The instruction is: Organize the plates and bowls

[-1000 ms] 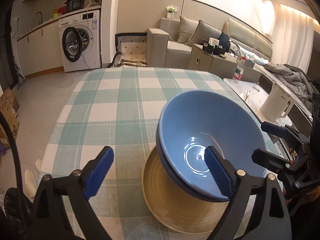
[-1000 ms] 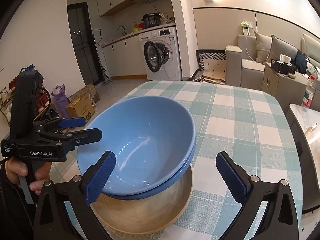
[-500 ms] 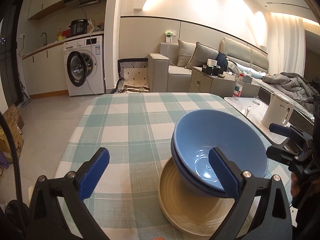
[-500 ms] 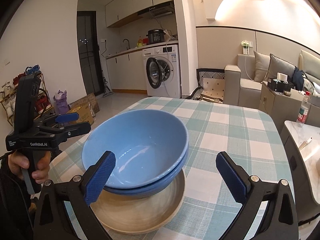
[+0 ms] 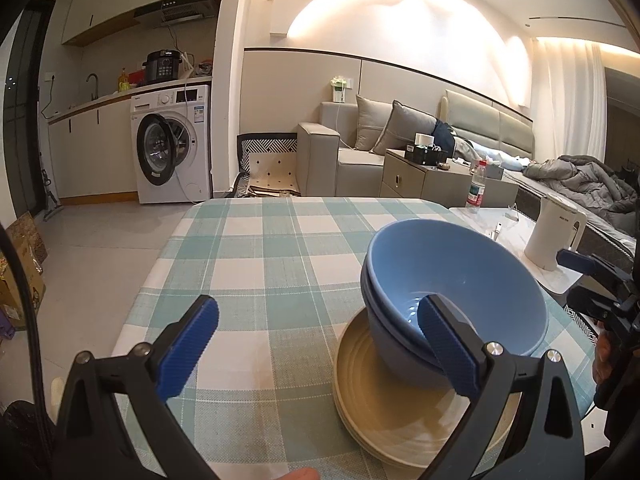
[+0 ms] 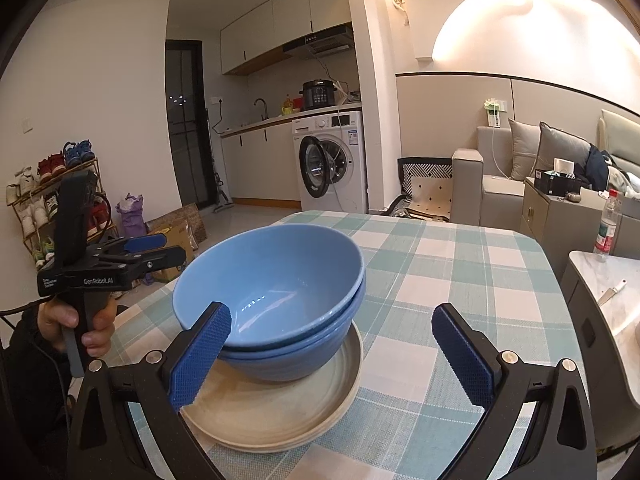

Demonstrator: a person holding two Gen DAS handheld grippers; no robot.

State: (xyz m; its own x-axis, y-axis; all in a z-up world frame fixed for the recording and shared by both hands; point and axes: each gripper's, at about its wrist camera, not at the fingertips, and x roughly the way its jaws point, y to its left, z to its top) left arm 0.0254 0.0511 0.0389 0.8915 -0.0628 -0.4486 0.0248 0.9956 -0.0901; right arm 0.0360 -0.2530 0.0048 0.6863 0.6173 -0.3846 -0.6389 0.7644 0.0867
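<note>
Two blue bowls (image 5: 452, 284) nest one inside the other and stand on a stack of cream plates (image 5: 384, 404) on the checked tablecloth (image 5: 272, 256). The bowls (image 6: 276, 276) and plates (image 6: 280, 408) also show in the right wrist view. My left gripper (image 5: 320, 348) is open and empty, drawn back from the stack, with its right finger in front of the bowls. My right gripper (image 6: 332, 352) is open and empty on the stack's other side. Each gripper shows in the other's view, the left (image 6: 136, 252) and the right (image 5: 592, 280).
A white kettle (image 5: 554, 236) and a water bottle (image 5: 475, 190) stand on a marble side table (image 5: 520, 228) to the right. A washing machine (image 5: 172, 144), a sofa (image 5: 360, 152) and cardboard boxes (image 6: 176, 228) lie beyond the table.
Both grippers have pulled back and up from the stack, so the bowls and plates look smaller and more of the room shows. The bowls and plates have not moved.
</note>
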